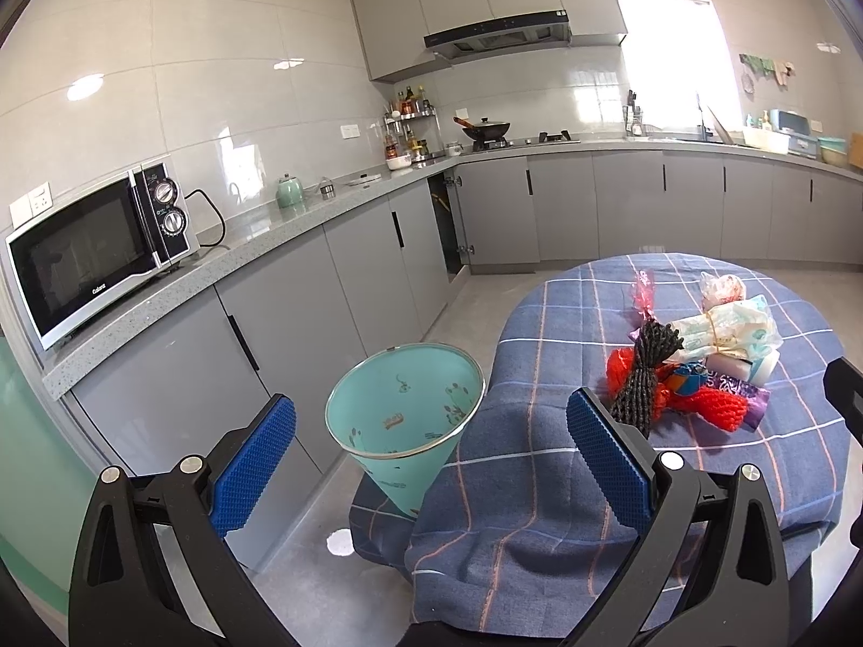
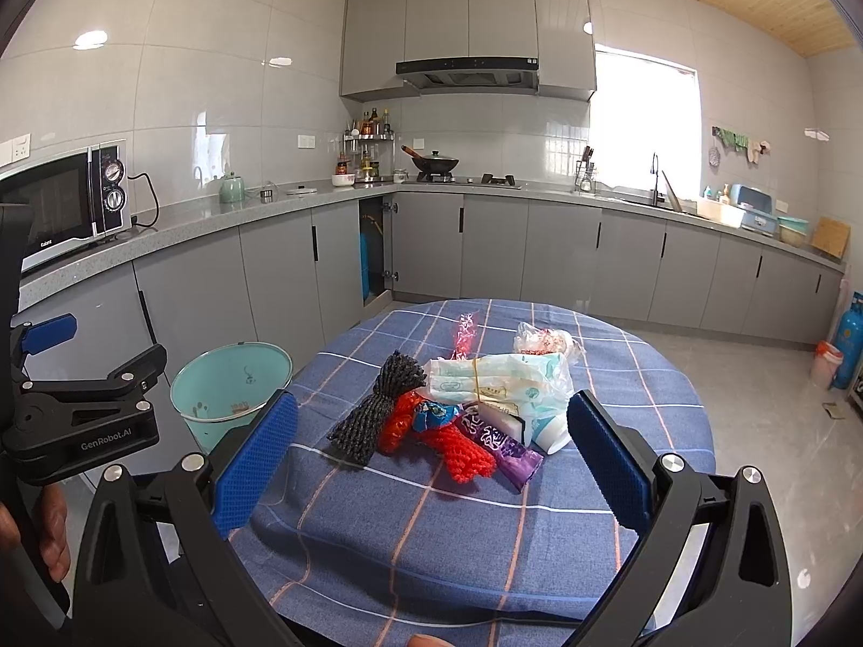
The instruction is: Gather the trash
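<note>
Beside round table [image 2: 620, 512], teal bin [image 2: 232, 385], trash pile [image 2: 464, 404], microwave [image 1: 102, 248] behind

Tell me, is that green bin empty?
Looks empty: the bin shows only its printed inner wall, while the trash lies on the table.

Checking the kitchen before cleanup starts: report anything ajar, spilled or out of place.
One base cabinet door in the counter corner stands open, showing something blue inside. A heap of wrappers and netting litters the round table; the teal bin waits beside it.

One teal bin [image 2: 231, 388], one black net [image 2: 372, 415], two red nets [image 2: 464, 450], one purple wrapper [image 2: 499, 445]
</note>
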### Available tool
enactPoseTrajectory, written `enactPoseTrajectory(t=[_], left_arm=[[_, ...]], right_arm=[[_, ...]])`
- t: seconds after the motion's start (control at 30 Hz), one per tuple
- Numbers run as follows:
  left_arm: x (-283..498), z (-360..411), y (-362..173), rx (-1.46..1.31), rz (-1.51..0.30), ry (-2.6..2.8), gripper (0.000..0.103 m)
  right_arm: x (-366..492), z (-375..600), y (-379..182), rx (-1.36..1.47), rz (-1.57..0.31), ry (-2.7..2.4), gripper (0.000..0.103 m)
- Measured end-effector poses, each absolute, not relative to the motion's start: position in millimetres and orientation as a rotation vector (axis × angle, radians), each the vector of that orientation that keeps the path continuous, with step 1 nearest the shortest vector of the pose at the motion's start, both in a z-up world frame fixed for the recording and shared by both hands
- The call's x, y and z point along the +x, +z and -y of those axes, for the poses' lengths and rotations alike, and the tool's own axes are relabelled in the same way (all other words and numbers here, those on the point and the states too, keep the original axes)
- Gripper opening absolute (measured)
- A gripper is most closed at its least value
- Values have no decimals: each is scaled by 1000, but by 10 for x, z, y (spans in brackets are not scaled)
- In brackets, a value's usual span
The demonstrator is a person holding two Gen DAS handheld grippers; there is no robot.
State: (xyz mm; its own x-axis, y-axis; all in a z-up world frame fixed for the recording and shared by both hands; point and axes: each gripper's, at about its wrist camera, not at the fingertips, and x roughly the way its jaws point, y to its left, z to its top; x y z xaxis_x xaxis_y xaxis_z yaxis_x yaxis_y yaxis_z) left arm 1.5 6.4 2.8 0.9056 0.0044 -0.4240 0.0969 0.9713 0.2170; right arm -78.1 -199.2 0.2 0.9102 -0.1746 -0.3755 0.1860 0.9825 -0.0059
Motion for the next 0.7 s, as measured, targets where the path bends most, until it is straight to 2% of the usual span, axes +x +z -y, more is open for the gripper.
enactPoseTrajectory(t=[0.7], left_arm=[[26,-110,70,232,-431,-46,99]], right_arm=[[-789,2009,50,35,-377,-194,98]])
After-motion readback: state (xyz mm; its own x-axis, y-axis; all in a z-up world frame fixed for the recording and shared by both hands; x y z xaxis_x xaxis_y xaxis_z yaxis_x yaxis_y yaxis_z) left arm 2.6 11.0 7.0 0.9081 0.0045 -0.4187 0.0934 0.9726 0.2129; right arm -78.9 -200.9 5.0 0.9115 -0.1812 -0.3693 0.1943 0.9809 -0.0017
